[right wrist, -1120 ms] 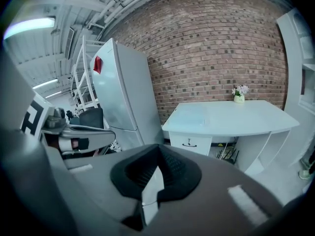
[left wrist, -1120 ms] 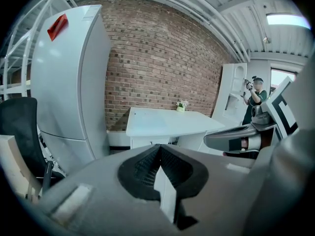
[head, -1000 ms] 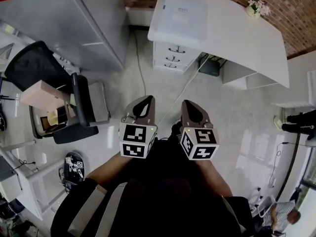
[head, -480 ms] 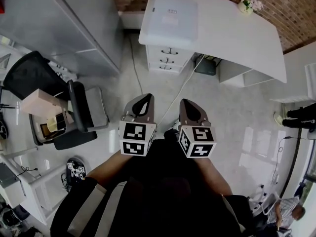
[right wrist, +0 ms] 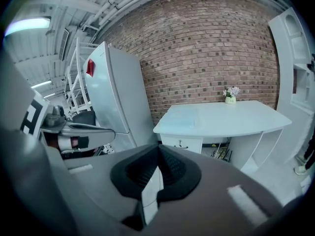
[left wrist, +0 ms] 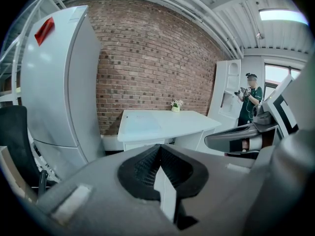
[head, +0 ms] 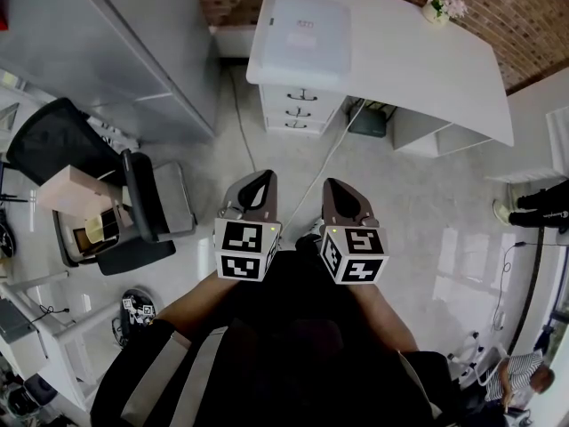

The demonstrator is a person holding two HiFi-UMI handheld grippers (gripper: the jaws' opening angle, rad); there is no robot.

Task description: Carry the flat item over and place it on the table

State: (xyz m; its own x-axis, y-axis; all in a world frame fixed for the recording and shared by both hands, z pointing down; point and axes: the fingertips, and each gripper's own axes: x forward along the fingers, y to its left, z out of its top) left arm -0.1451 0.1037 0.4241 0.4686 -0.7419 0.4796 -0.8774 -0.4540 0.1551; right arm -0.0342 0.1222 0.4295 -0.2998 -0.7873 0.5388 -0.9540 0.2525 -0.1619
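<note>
A pale flat sheet-like item [head: 303, 31] lies on the left end of the white table [head: 427, 69], seen from above in the head view. It also shows on the table top [left wrist: 170, 122] as the flat item [left wrist: 141, 124] in the left gripper view, and as the flat item [right wrist: 185, 118] in the right gripper view. My left gripper [head: 261, 181] and right gripper [head: 335, 188] are held side by side over the floor, well short of the table, both pointing toward it. Both are shut with nothing seen between the jaws. The left gripper [left wrist: 158, 149] and the right gripper [right wrist: 158, 149] each face the table.
A tall grey cabinet [head: 116, 43] stands left of the table, with a drawer unit [head: 298, 109] beneath the table. A black office chair [head: 142, 205] and a cardboard box [head: 76, 183] are at the left. A cable [head: 327, 163] crosses the floor. A flower pot [head: 439, 7] sits on the table. A person [left wrist: 250, 100] stands at the far right.
In the head view the table and cabinet have slid a little to the left and look slightly nearer. Both grippers stay shut and side by side.
</note>
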